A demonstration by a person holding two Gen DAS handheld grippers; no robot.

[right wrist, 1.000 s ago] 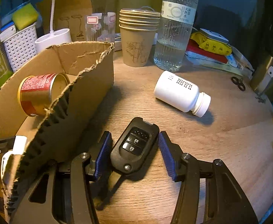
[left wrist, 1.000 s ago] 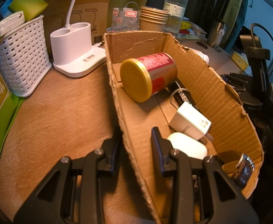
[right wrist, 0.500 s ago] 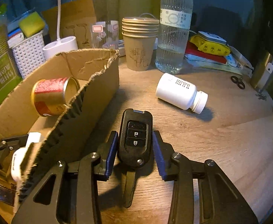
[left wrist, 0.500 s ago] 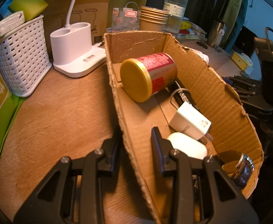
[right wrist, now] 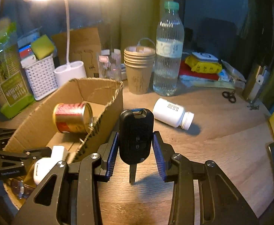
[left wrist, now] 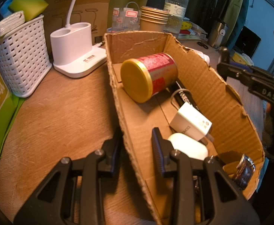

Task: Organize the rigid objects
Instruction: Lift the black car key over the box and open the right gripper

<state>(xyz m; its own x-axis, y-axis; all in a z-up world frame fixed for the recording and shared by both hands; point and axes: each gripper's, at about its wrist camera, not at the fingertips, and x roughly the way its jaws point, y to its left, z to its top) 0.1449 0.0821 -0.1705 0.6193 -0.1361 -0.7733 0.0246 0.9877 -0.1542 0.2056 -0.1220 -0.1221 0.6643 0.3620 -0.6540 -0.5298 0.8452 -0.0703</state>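
We hold two tongs over a wooden desk [right wrist: 221, 150]. Right tongs [right wrist: 136, 140]: closed on a black car key [right wrist: 136, 131], blue pads pressed to both its sides, the key upright and clear of the desk with its metal blade pointing down; it sits just beside the outer wall of the cardboard box [right wrist: 110, 116], not inside it. Left tongs [left wrist: 137, 144]: one finger outside and one inside the near wall of the cardboard box [left wrist: 230, 97], straddling that wall; we cannot tell whether the pads press on the cardboard. Box contents, as seen from the left wrist: one red-and-gold can [left wrist: 149, 77] lying on its side toward the far end; one white charger plug [left wrist: 191, 122] with a braided cable [left wrist: 176, 93] near the middle; one white rounded case [left wrist: 187, 147] touching the inner finger; one dark watch-like item [left wrist: 244, 170] in the near corner, too blurred to name. On the desk outside the box: one white pill bottle [right wrist: 172, 114] on its side, well apart from the key; a stack of paper cups [right wrist: 139, 69] and a water bottle [right wrist: 167, 52], upright and side by side behind it; small scissors [right wrist: 229, 96] at the far right. Left of the box: a white lamp base [left wrist: 76, 50] and a white woven basket [left wrist: 22, 56] holding a yellow-green sponge [left wrist: 29, 5].
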